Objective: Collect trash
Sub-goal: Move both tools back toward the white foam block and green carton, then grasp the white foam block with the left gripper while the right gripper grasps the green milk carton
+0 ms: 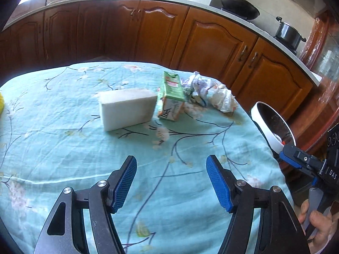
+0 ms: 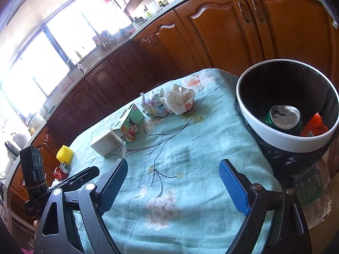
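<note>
On the turquoise flowered tablecloth [image 1: 63, 131] lie a white foam block [image 1: 127, 110], a green drink carton [image 1: 171, 97], a crumpled paper wad [image 1: 197, 84] and a crumpled plastic bag [image 1: 222, 99]. My left gripper [image 1: 171, 183] hovers open over bare cloth, well short of the block. My right gripper [image 2: 173, 187] is open too, with nothing between its pads, and it is left of the white-rimmed black bin [image 2: 275, 136]. A green can [image 2: 285, 117] and an orange wrapper [image 2: 315, 124] lie inside the bin. The carton [image 2: 131, 124], paper wad [image 2: 153, 105] and bag [image 2: 180, 101] sit beyond.
A yellow textured object [image 2: 64, 153] and a red can [image 2: 61, 171] sit at the table's far left. Wooden kitchen cabinets [image 1: 211, 42] with a countertop stand right behind the table. The bin [image 1: 273, 124] stands off the table's right edge. A hand [image 1: 315, 222] shows at lower right.
</note>
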Motion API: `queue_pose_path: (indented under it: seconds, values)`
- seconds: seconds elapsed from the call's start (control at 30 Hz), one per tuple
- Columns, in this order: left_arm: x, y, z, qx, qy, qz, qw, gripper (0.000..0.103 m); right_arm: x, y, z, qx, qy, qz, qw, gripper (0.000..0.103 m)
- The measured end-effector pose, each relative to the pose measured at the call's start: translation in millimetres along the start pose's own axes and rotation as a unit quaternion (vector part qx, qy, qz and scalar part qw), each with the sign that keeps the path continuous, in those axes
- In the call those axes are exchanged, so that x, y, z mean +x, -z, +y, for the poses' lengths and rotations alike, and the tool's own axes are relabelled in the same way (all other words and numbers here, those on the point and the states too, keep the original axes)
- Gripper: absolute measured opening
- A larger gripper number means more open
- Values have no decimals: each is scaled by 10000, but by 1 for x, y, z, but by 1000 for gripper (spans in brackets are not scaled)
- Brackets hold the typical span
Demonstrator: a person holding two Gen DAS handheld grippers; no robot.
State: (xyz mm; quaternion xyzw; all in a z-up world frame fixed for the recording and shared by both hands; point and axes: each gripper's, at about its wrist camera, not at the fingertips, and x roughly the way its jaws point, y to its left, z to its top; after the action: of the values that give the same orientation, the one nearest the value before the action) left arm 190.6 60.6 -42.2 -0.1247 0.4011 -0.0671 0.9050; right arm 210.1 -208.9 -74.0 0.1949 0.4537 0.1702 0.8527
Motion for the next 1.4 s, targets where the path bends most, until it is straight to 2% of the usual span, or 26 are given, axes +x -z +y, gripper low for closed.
queue_pose_path:
  seconds: [0.27, 0.57, 0.97, 1.03, 1.17, 1.2, 1.23, 1.4]
  values:
    - [-10, -11, 38, 133, -225, -101, 9996, 69, 29, -2, 36, -238, -141, 219, 9994, 90]
    - [11, -35, 57, 522, -398, 5, 9978, 71, 63, -15, 63, -311, -312, 393, 9983, 89]
    - [70, -69, 61, 1179, -79, 173, 9928, 74, 135, -62, 92, -216, -561, 643, 9961, 88]
    - [75, -69, 60, 1238, -48, 178, 9921, 73, 151, -68, 96, -236, -526, 728, 9957, 83]
    - [82, -64, 59, 1260, -81, 207, 9918, 70, 182, -71, 98, -335, -335, 994, 9939, 65]
    - [83, -63, 58, 1283, -82, 200, 9915, 63, 188, -70, 97, -349, -282, 1050, 9935, 56]
    - [84, -61, 57, 1306, -50, 229, 9912, 52, 193, -70, 95, -337, -289, 1115, 9928, 53]
    - [81, -55, 51, 1409, -125, 190, 9898, 42, 173, -67, 92, -427, -402, 945, 9938, 36]
